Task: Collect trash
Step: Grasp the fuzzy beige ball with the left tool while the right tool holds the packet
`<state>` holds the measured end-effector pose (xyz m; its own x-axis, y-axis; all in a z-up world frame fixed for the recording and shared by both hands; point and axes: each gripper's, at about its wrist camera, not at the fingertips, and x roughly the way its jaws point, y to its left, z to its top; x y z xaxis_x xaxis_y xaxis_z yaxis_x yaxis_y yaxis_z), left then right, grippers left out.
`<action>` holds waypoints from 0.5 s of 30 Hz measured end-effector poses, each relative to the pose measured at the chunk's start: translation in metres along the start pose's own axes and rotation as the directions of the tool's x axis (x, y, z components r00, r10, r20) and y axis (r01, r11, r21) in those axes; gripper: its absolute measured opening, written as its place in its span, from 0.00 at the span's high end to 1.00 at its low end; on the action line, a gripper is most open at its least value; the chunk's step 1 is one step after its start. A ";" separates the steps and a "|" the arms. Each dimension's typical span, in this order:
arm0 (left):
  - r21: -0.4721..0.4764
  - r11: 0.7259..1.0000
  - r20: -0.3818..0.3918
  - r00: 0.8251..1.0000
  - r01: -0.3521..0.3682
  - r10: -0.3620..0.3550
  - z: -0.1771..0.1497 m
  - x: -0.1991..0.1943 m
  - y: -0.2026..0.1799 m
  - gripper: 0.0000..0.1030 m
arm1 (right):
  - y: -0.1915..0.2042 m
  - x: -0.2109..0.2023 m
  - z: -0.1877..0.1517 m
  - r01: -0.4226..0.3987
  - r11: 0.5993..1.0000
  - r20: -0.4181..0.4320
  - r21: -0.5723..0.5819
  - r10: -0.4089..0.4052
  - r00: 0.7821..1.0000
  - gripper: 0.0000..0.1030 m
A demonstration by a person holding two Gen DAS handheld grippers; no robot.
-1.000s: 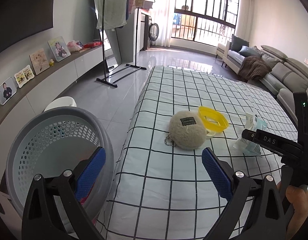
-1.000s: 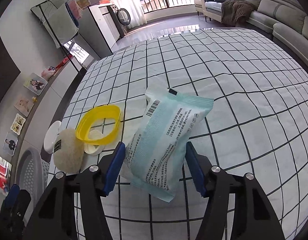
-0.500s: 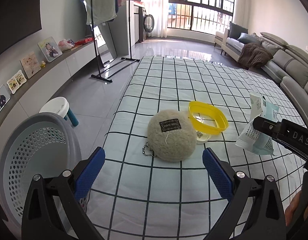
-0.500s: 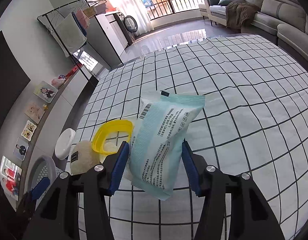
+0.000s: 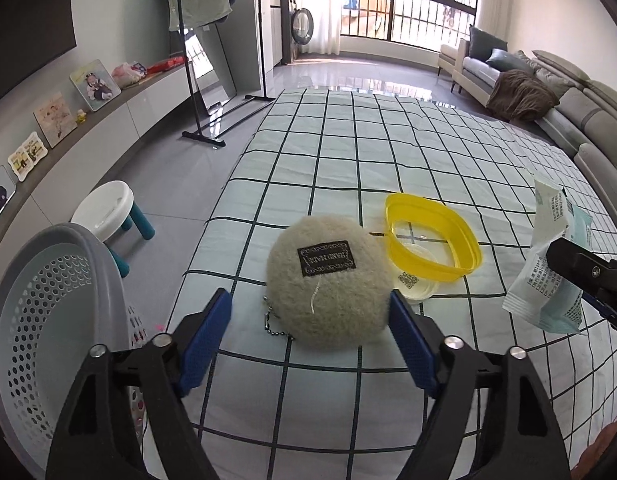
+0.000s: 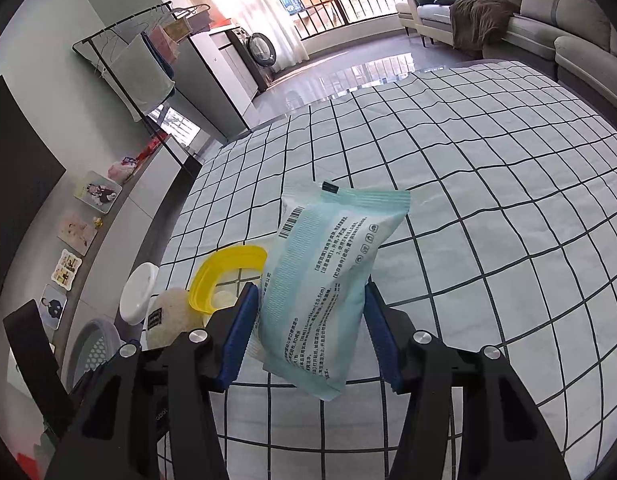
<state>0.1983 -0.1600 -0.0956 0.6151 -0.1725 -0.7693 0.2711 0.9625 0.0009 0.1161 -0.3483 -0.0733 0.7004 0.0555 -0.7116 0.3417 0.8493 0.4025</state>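
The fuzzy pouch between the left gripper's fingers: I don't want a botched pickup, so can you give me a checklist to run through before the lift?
1. The fuzzy pouch sits between the pads of the left gripper: ok.
2. Pads pressing on both sides: not ok; the jaws are closing, and a gap shows at the left pad.
3. Bead chain clear of the pads: ok, it lies on the checked cloth between them.
4. Yellow ring clear of the grip: ok, it lies beyond the pouch.
5. Right gripper holds the wipes packet: ok.
6. Grey basket within reach: ok, at the left beside the cloth.
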 end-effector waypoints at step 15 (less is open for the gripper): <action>-0.002 0.999 0.103 0.994 0.039 -0.038 -0.002 -0.056 0.032 0.67 | 0.027 -0.007 -0.007 -0.056 0.997 0.008 -0.045 0.056 0.998 0.49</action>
<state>0.1712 -0.1191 -0.0536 0.6775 -0.2300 -0.6987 0.2931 0.9556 -0.0304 0.1154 -0.3218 -0.0614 0.7236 0.0990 -0.6830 0.2736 0.8675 0.4155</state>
